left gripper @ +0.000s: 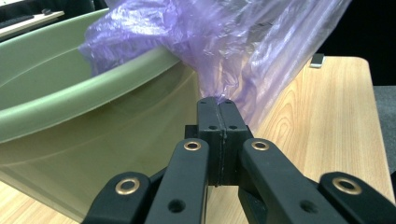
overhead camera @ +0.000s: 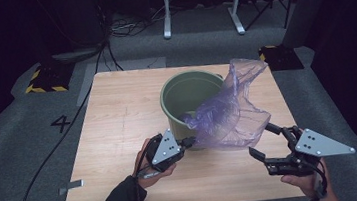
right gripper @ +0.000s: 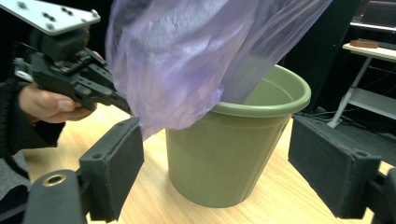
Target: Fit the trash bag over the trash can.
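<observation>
bag pinched over the bucket

the left gripper [overhead camera: 189, 141] is clamped on an edge of the purple bag [overhead camera: 228, 113] at the bucket's 6 o'clock side. the bag drapes over the green bucket's [overhead camera: 176, 93] rim toward 3 o'clock. the right gripper [overhead camera: 263, 141], at the bag's 5 o'clock, gapes wide with nothing between its pads, on the wooden table [overhead camera: 118, 122].

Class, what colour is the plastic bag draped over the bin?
Translucent purple bag; clearest in the right gripper view.

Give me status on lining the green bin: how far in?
Done: part of the purple bag is draped over the green bin rim. In hand: left claw is shut on the bag's edge; right claw is open, holding nothing. Left: most of the bag billows outside; it isn't spread around the rim.
</observation>
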Demonstrator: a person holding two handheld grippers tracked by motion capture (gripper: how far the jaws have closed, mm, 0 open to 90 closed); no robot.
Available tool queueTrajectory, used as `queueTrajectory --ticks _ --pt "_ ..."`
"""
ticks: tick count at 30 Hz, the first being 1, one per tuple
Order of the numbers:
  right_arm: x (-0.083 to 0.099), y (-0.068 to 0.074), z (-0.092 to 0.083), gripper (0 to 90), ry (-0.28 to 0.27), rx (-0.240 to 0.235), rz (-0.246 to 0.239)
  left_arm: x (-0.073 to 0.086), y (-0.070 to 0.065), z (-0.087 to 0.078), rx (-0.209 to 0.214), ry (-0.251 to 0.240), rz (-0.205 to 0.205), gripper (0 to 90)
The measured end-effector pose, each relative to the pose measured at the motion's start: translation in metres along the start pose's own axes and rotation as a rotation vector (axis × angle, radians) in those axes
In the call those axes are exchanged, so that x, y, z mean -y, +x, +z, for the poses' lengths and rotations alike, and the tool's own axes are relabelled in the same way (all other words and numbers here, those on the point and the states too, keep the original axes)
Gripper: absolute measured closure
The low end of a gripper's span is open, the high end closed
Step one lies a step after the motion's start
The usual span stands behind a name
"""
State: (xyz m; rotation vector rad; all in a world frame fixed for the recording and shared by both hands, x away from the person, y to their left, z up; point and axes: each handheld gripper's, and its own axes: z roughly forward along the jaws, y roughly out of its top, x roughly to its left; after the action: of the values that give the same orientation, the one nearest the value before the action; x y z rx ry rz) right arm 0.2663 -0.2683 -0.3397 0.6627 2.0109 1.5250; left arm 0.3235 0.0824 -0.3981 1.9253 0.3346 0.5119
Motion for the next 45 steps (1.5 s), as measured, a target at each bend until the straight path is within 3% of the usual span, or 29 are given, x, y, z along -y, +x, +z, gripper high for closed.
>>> queueTrajectory --ticks 5,9,14,21,23,28,31,33,35,40,45 --pt "-0.003 -0.007 -0.012 17.2 0.02 0.019 0.009 0.004 0.003 -0.001 0.001 -0.001 -0.009 89.9" --pt "-0.013 -0.011 -0.021 16.7 -0.014 0.03 0.009 0.005 0.003 0.0 -0.001 0.004 -0.004 89.9" --pt "-0.036 -0.008 -0.028 15.9 -0.045 0.029 -0.038 0.005 0.004 0.0 -0.004 0.004 -0.002 89.9" --pt "-0.049 -0.019 -0.004 16.3 0.009 0.081 -0.062 0.007 0.006 0.001 -0.003 -0.002 -0.013 89.6" --pt "-0.046 -0.026 0.007 25.7 0.028 0.074 -0.056 0.007 0.007 0.001 0.0 -0.005 -0.014 88.7" --pt "-0.033 -0.042 0.026 70.2 0.046 0.035 -0.051 0.008 0.008 -0.001 0.002 -0.014 -0.014 84.7" --pt "-0.025 -0.048 0.03 84.8 0.027 0.019 -0.044 0.008 0.008 -0.005 0.015 -0.03 -0.019 79.0" --pt "-0.021 -0.049 0.032 88.4 0.017 0.005 -0.045 0.008 0.008 -0.008 0.012 -0.037 -0.018 72.3" --pt "-0.019 -0.047 0.034 89.4 0.017 -0.006 -0.05 0.007 0.008 -0.011 0.025 -0.04 -0.022 62.8" --pt "-0.019 -0.043 0.037 89.7 0.008 -0.013 -0.065 0.002 0.003 -0.02 0.005 -0.042 -0.023 35.1" --pt "-0.022 -0.04 0.037 89.7 -0.006 -0.018 -0.076 -0.012 0.001 -0.033 0.046 -0.089 -0.031 23.2"
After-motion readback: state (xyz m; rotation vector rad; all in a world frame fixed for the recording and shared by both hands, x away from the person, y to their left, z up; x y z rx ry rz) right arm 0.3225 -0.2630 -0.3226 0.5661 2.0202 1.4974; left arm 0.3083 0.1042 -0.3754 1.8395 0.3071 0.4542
